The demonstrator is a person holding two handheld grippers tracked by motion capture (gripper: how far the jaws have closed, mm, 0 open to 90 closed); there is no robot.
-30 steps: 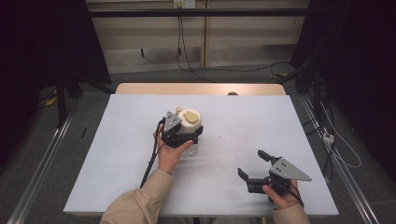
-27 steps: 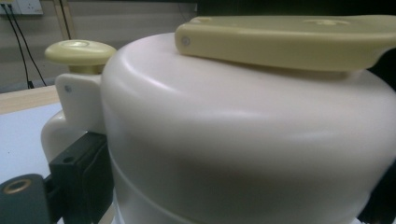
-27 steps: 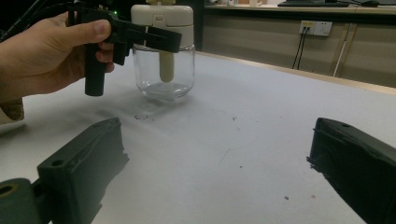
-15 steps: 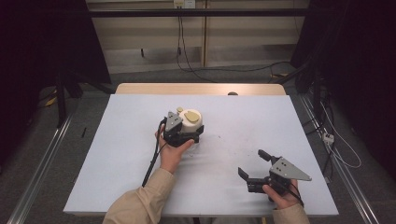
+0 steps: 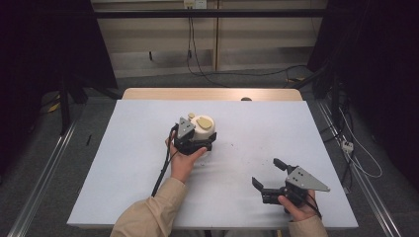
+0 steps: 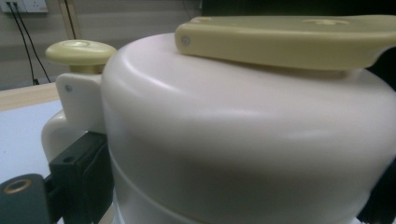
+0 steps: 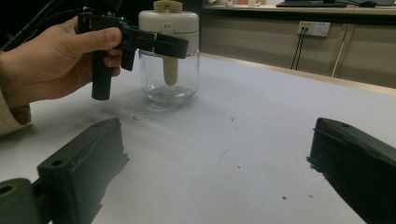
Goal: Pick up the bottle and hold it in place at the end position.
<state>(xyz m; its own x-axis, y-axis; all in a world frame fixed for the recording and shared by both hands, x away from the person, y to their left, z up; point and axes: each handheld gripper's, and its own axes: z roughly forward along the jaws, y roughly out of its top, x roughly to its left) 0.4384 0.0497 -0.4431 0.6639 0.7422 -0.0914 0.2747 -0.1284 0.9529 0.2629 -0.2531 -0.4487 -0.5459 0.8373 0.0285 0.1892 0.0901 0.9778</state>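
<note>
Since the earlier high view, almost nothing differs: the jar (image 5: 203,132) stands at the same spot near the middle of the white worktop (image 5: 123,163), and both hands sit where they were. The left hand-held gripper (image 5: 196,144) stays clamped on the jar, its black jaws closed around the cream lid section just under the top, with the left hand (image 5: 183,160) behind it on the near side. The right hand-held gripper (image 5: 269,175) rests low at the near right of the worktop, well apart from the jar, its jaws spread wide with nothing between them; the right hand (image 5: 296,206) holds it from the near edge. The high view shows the jar as a cream cap with a yellowish flap and knob on top. The right gripper view adds what that angle hides: the jar (image 7: 169,56) has a clear glass body below the cream lid, a pale yellow stem hanging down inside it, and the left hand-held gripper (image 7: 159,44) crossing in front at lid height, gripped by the left hand (image 7: 56,60). The left gripper view is pressed close to the lid (image 6: 243,130), showing its smooth cream dome, the yellow flap (image 6: 289,39) lying flat across the top and the round yellow knob (image 6: 80,50) at the far left.
</note>
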